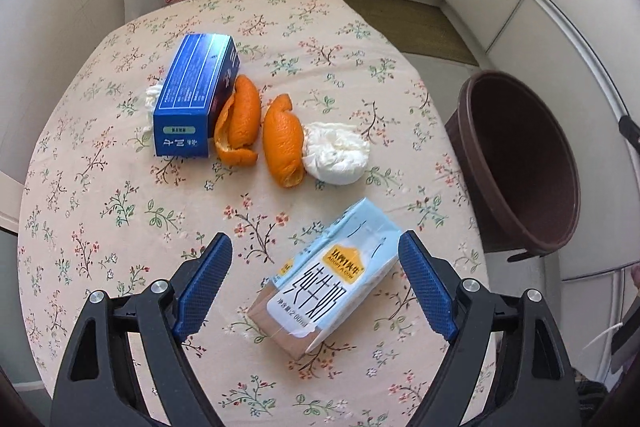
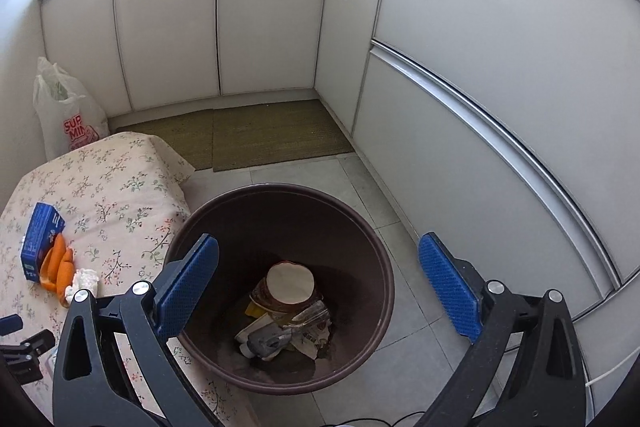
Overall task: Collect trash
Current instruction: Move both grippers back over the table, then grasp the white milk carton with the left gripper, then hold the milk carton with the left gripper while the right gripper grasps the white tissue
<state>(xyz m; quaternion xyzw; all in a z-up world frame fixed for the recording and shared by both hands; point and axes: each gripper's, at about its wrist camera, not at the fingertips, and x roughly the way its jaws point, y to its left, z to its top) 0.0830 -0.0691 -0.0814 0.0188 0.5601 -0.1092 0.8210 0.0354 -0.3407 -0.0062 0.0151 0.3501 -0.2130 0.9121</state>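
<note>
Here the left gripper (image 1: 316, 287) is hanging over the floral-print tablecloth (image 1: 120, 211) with its blue-padded fingers (image 1: 206, 287) spread wide, and the pale blue milk carton with black lettering (image 1: 324, 279) is lying on its side between them, apparently touching neither pad. Just beyond the carton, a crumpled white tissue (image 1: 338, 157) is sitting against a curled orange peel (image 1: 284, 147); a second orange peel (image 1: 238, 123) is leaning against a dark blue rectangular cardboard box (image 1: 192, 99), with another scrap of white tissue (image 1: 152, 95) peeking out behind that box. Off the table's right edge, the round dark brown plastic bin (image 1: 520, 163) is standing on the floor.

The right gripper (image 2: 320, 281) is hovering above that bin with its fingers wide apart and holding nothing. Inside, a paper cup with a white base (image 2: 290, 285) and crumpled wrappers (image 2: 280, 337) are lying at the bottom. A white plastic shopping bag with red lettering (image 2: 68, 115) is standing by the white cabinets (image 2: 264, 19), beside a woven green floor mat (image 2: 272, 135).
</note>
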